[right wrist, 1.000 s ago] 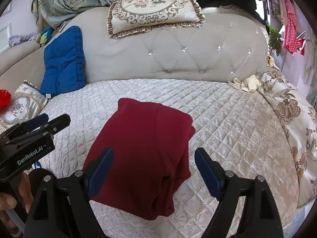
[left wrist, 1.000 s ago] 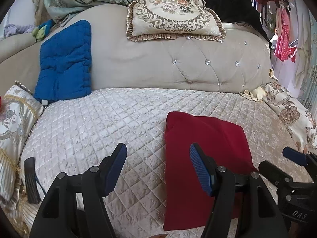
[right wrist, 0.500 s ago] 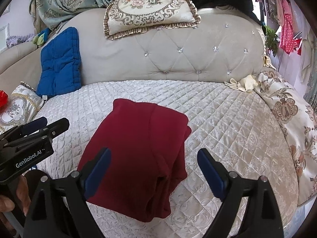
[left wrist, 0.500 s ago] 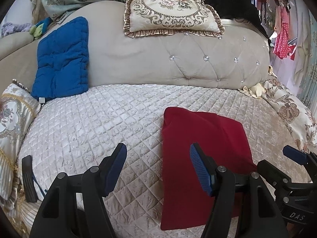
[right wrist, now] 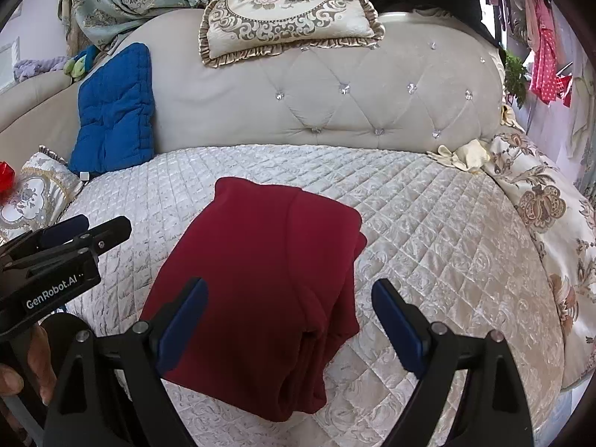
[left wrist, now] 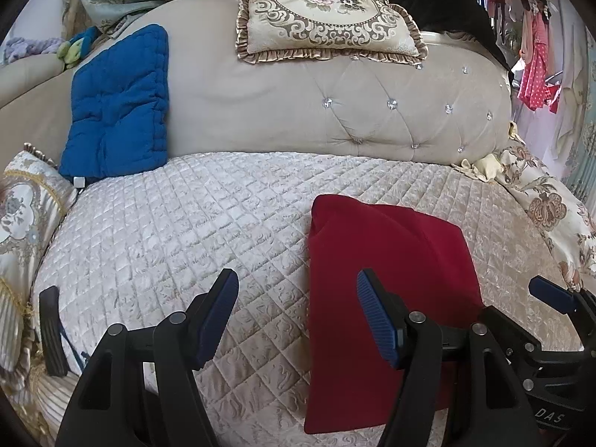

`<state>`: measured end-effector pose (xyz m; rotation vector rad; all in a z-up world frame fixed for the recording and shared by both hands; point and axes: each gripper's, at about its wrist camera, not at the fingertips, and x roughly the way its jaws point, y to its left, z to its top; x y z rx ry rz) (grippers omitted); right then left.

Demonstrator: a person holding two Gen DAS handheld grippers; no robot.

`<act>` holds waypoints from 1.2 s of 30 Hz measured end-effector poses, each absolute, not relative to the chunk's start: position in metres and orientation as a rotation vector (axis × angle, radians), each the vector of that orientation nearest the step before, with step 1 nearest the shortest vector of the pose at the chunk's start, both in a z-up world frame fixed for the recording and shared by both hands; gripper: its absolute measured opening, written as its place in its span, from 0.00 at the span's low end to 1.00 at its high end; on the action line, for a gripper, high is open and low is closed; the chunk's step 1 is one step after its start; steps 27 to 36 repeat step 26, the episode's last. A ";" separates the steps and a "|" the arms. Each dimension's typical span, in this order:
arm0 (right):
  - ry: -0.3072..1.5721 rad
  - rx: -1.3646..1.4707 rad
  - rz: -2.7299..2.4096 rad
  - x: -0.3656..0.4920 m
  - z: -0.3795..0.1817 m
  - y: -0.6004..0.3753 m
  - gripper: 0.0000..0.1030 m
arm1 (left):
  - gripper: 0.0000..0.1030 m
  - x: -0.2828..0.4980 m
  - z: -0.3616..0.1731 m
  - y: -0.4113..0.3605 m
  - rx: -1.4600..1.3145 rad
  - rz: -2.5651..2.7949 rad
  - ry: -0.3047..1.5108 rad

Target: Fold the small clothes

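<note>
A dark red garment [left wrist: 387, 268] lies folded into a thick rectangle on the quilted cream bed cover [left wrist: 186, 231]. My left gripper [left wrist: 298, 313] hovers open over the garment's left edge, nothing between its blue pads. In the right wrist view the same red garment [right wrist: 260, 268] shows its layered folds along the near right side. My right gripper [right wrist: 290, 316] stands open above its near end, with the pads clear of the cloth. The left gripper [right wrist: 67, 238] shows at that view's left edge, a hand [right wrist: 22, 365] below it.
A tufted beige headboard [left wrist: 335, 111] curves behind the bed, with a blue cushion [left wrist: 115, 108] leaning on it and an ornate pillow [left wrist: 327, 11] on top. Floral pillows [left wrist: 547, 216] line the right edge, another pillow [left wrist: 22, 216] the left. Clothes [left wrist: 536, 70] hang at far right.
Both grippers have drawn back slightly from the garment, which lies still. The right gripper's fingers have spread a little wider.
</note>
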<state>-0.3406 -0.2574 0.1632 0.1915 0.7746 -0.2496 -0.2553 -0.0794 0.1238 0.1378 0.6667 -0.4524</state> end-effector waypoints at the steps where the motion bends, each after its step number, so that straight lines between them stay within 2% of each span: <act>1: 0.778 0.192 -0.249 -0.340 0.162 -0.258 0.90 | 0.44 -0.255 0.123 -0.079 0.137 -0.453 0.670; 36: 0.830 0.243 -0.202 -0.317 0.136 -0.271 0.90 | 0.44 -0.230 0.096 -0.081 0.151 -0.482 0.723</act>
